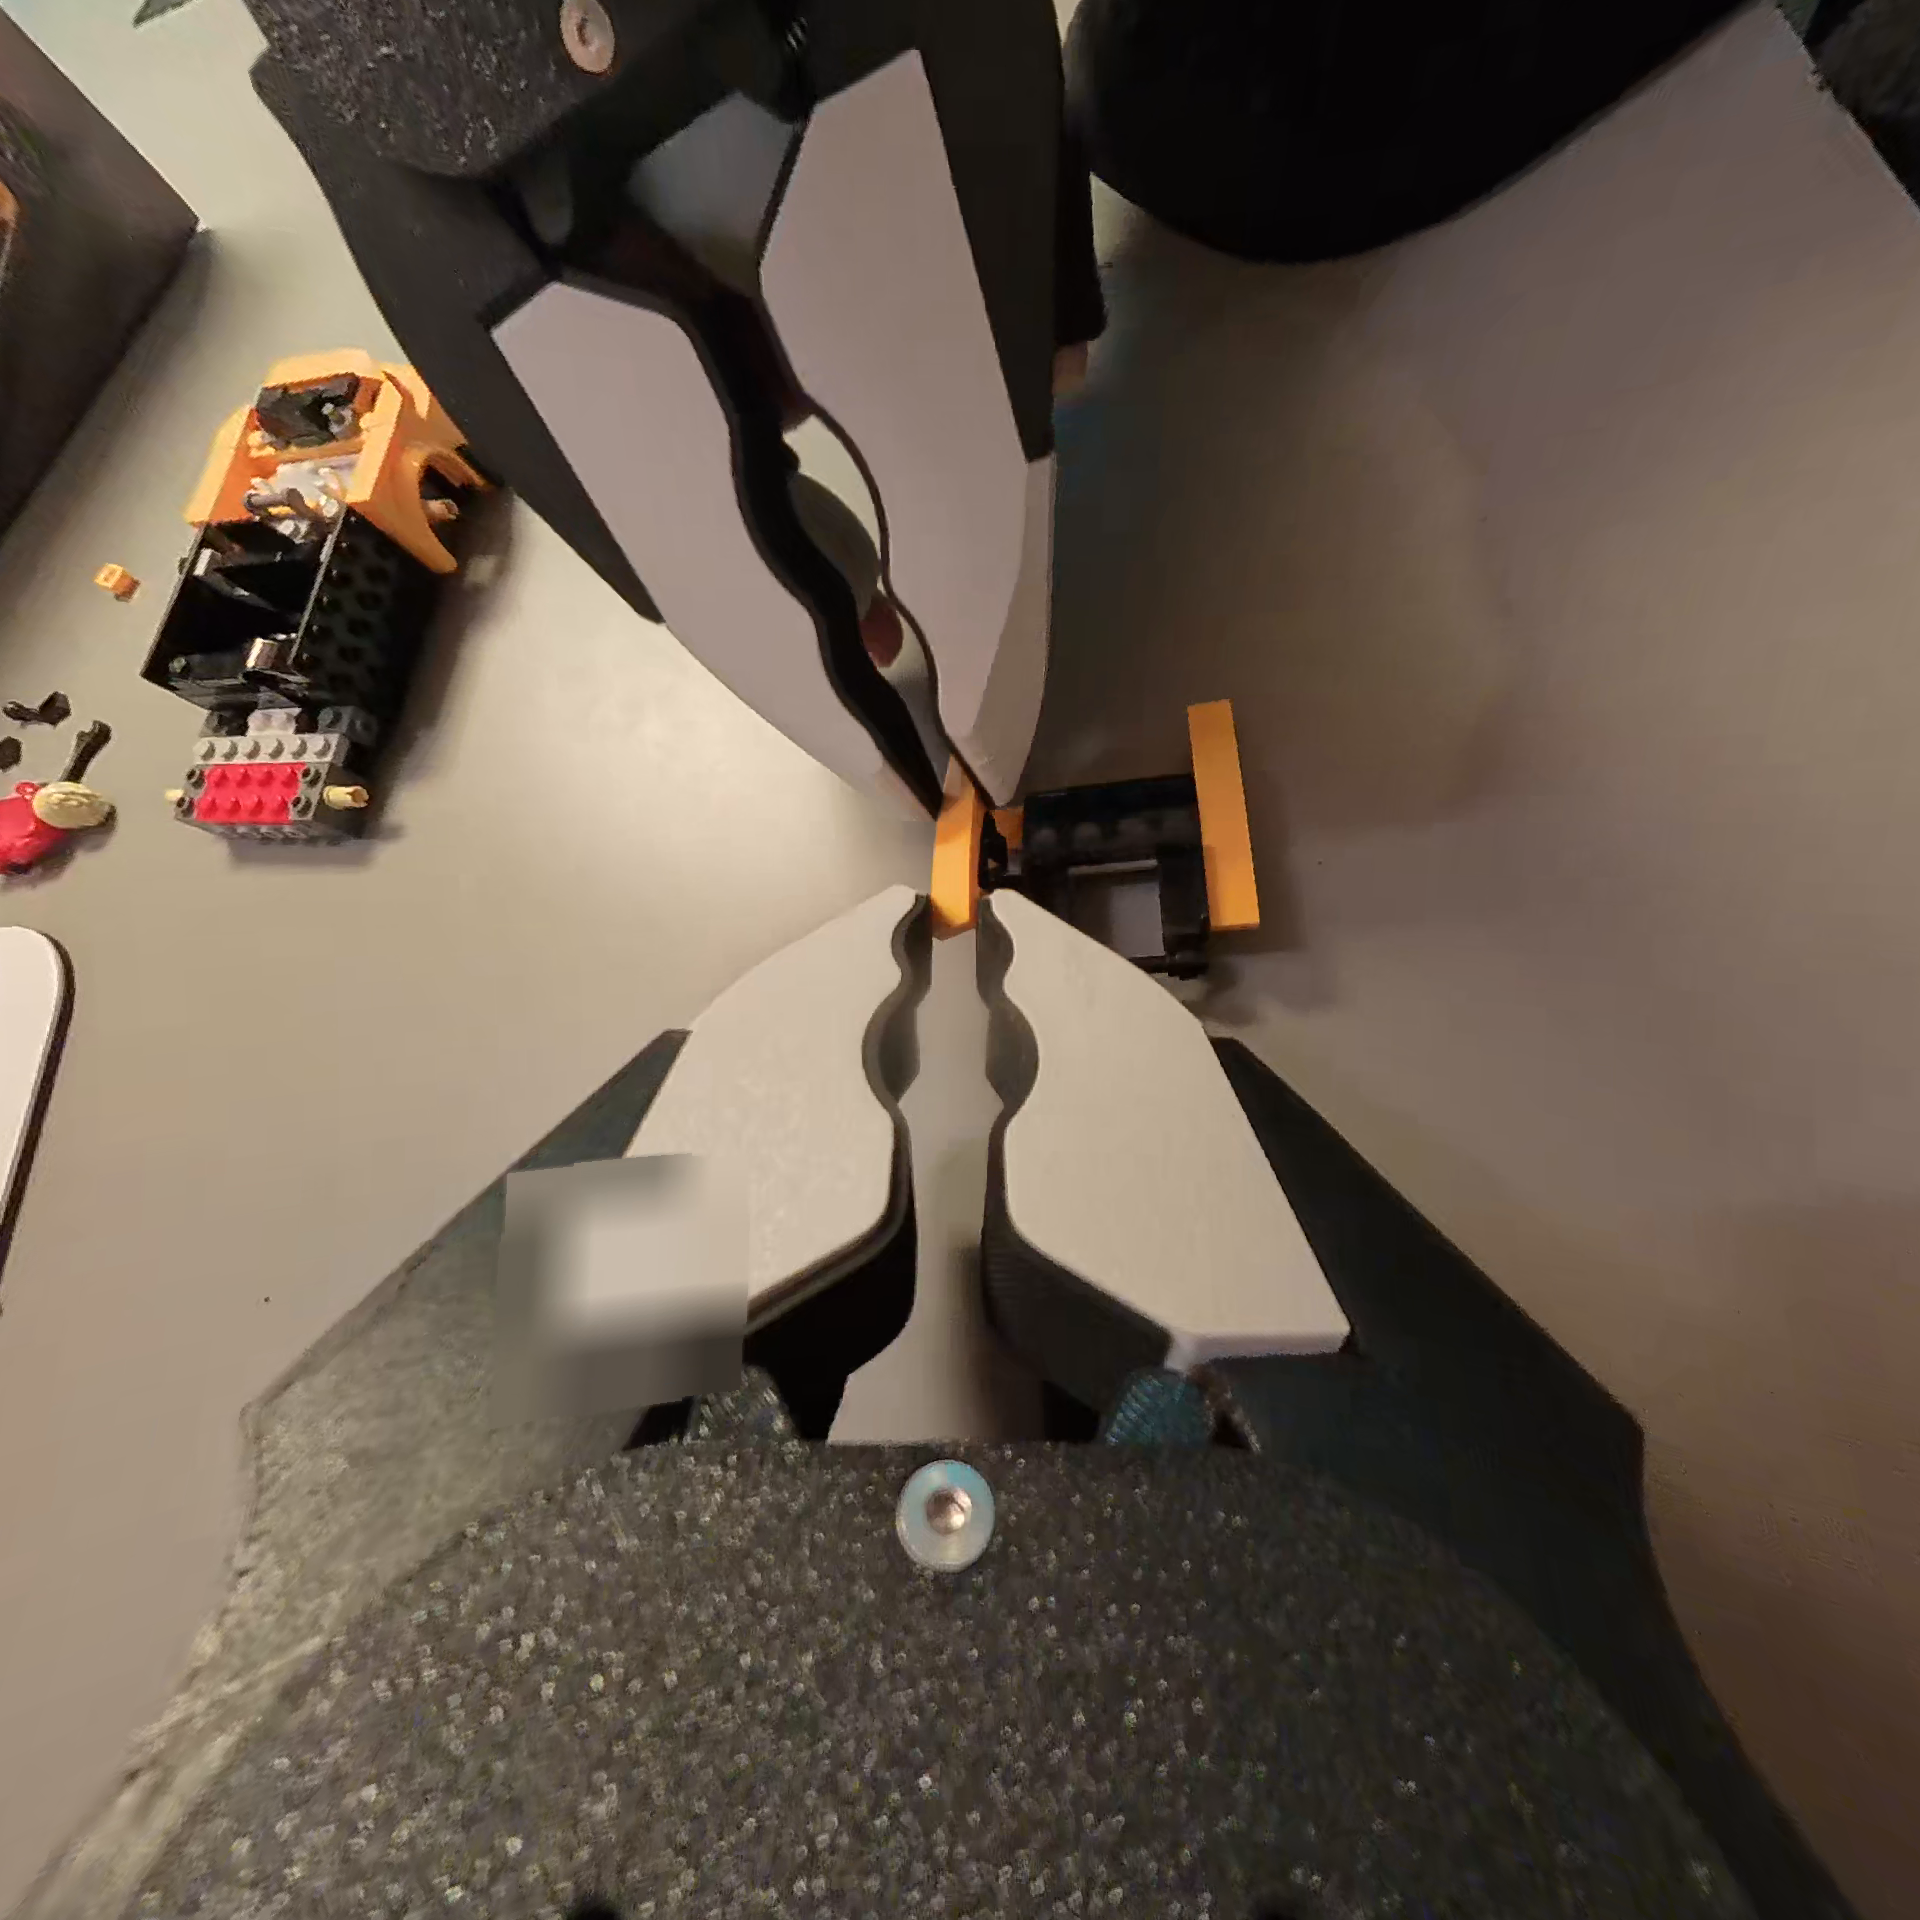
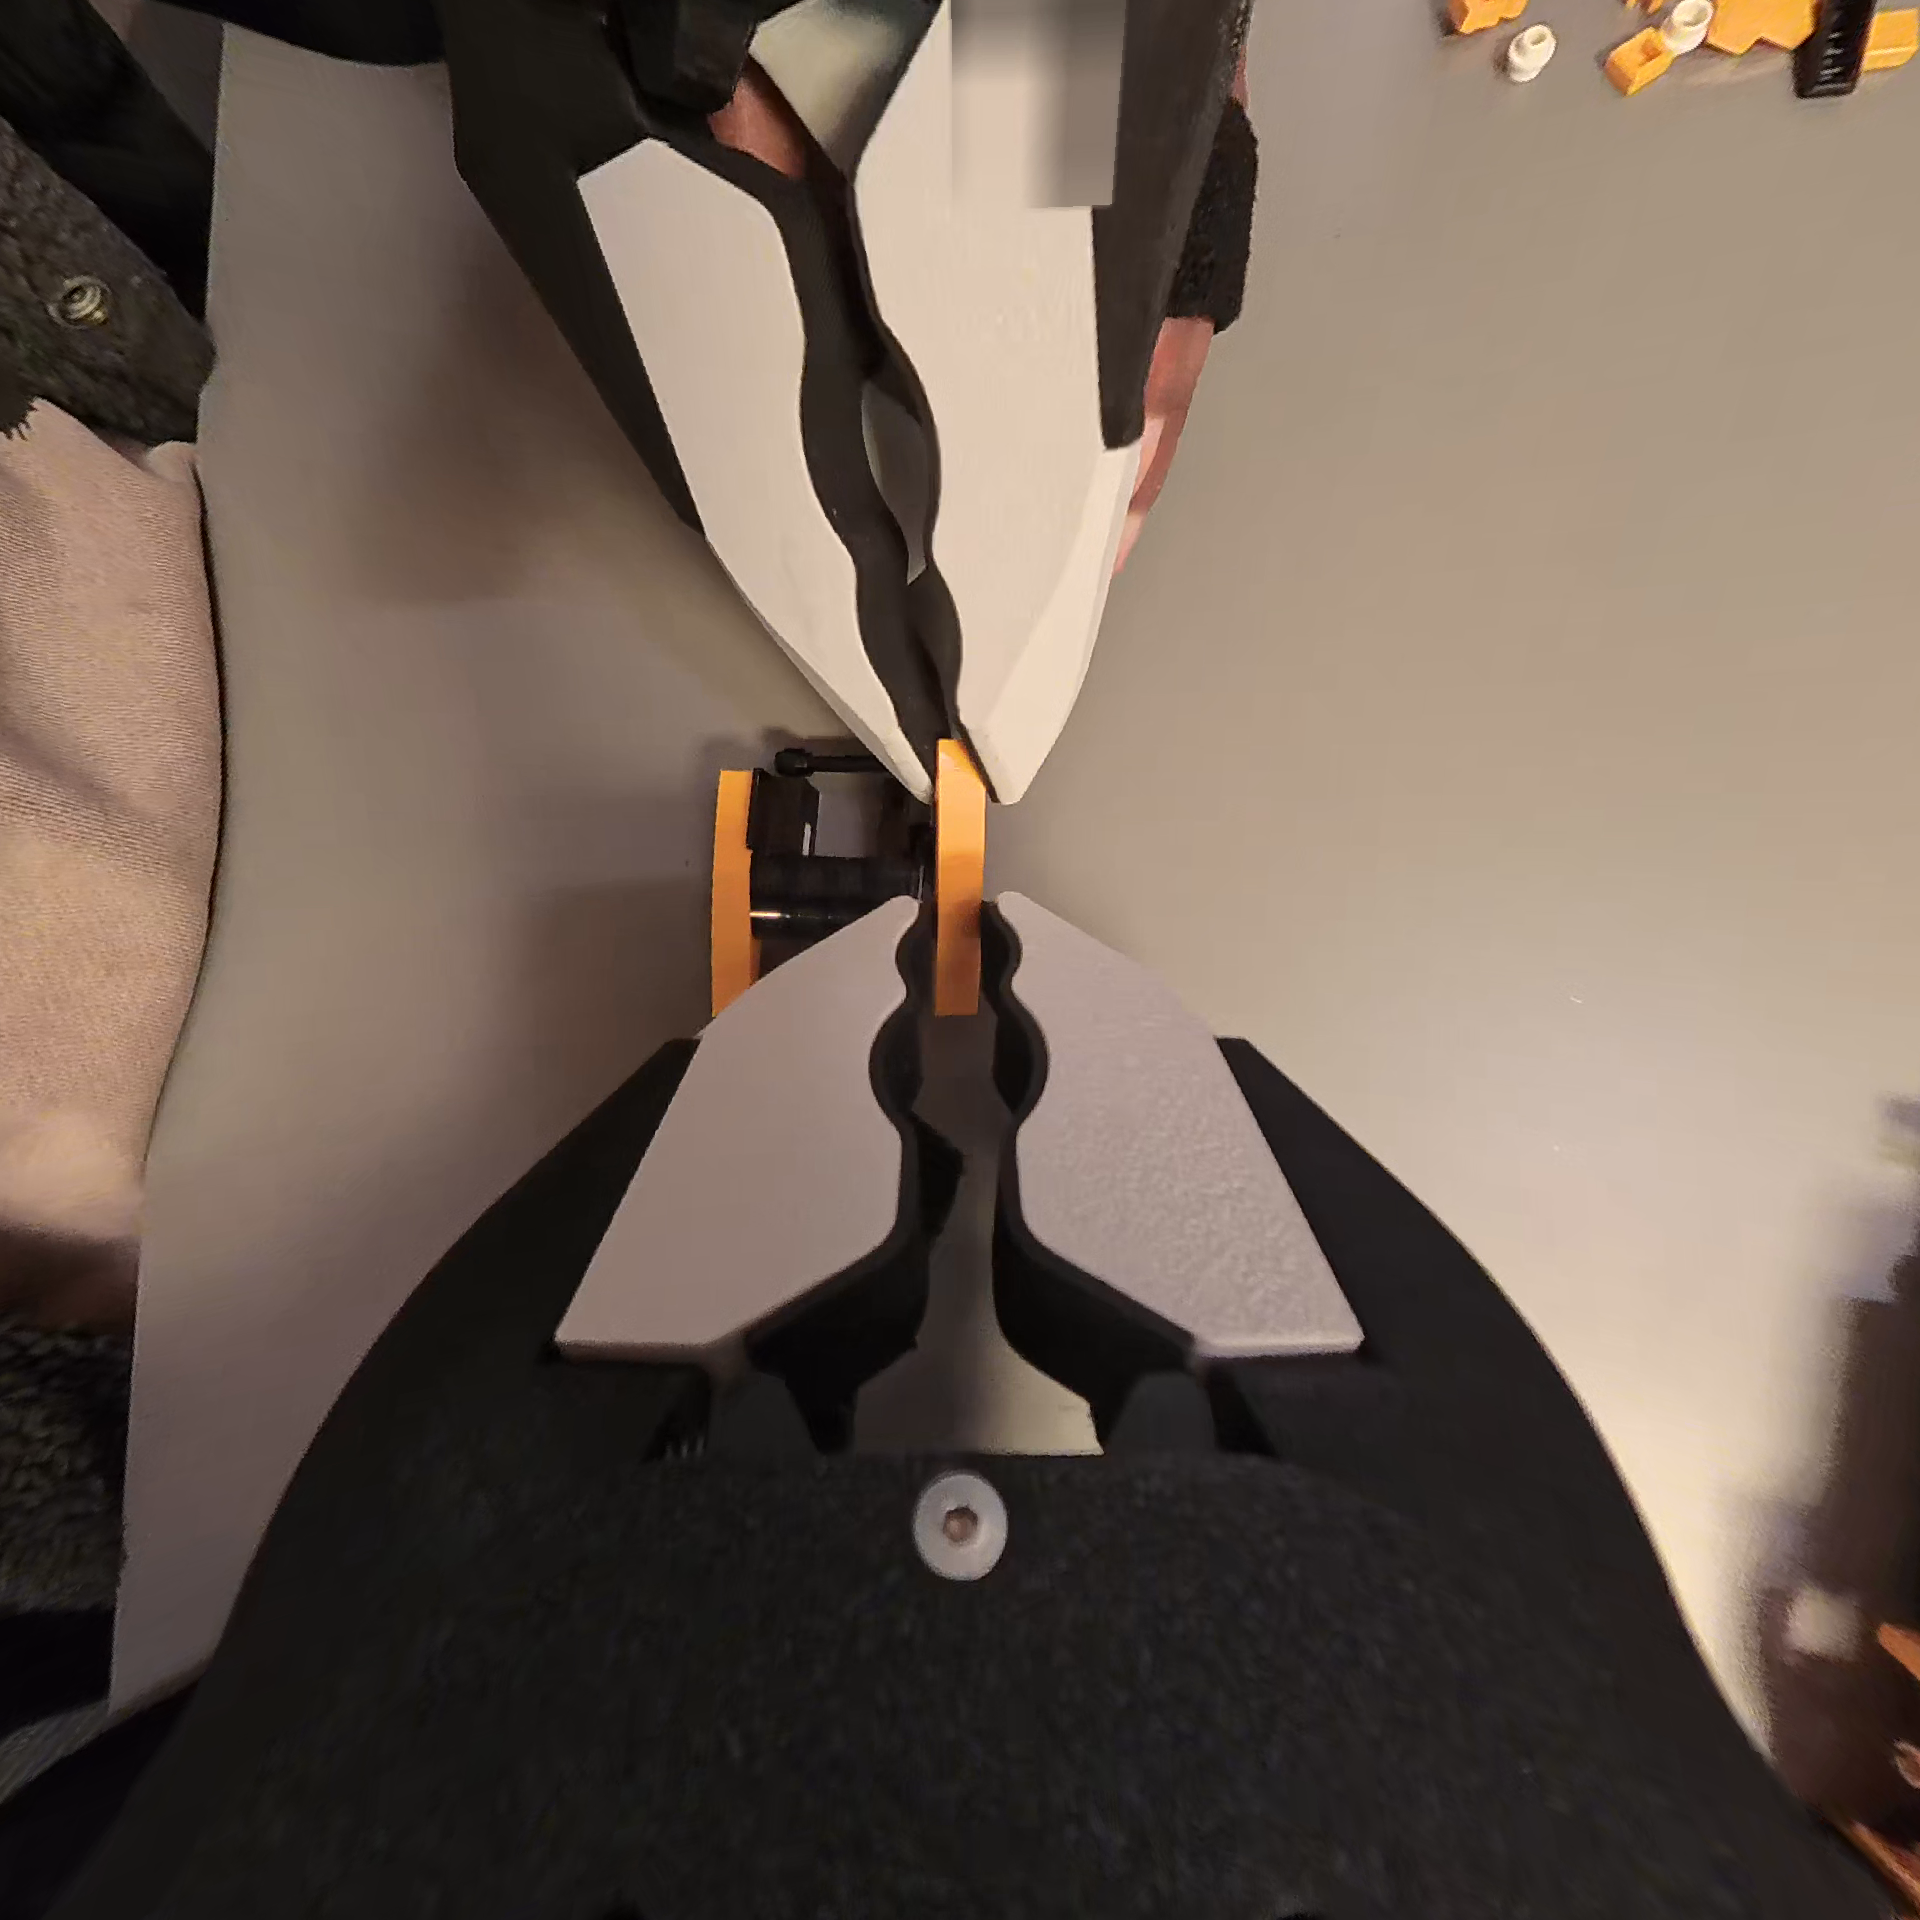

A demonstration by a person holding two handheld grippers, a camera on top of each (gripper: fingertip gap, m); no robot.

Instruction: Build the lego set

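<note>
A small Lego subassembly (image 1: 1101,831) lies on the grey table (image 1: 1558,935): two orange plates joined by black parts. My left gripper (image 1: 951,906) is shut on one end of the near orange plate (image 1: 954,857). My right gripper (image 1: 971,795) comes in from the opposite side and is shut on the plate's other end. In the right wrist view the same orange plate (image 2: 958,862) stands on edge between my right gripper (image 2: 956,909) and the left gripper (image 2: 958,779). The second orange plate (image 2: 730,883) is behind, with the black parts (image 2: 810,883) between.
A partly built orange, black and red vehicle (image 1: 301,603) lies at the left, with a small orange piece (image 1: 116,582) and red minifigure parts (image 1: 42,821) nearby. Loose orange and white pieces (image 2: 1662,42) lie far off. Beige cloth (image 2: 94,727) borders the table edge. Less than 4 cm separates the two grippers' tips. The small orange piece (image 1: 116,582) is about equally far from each gripper, around 30 cm.
</note>
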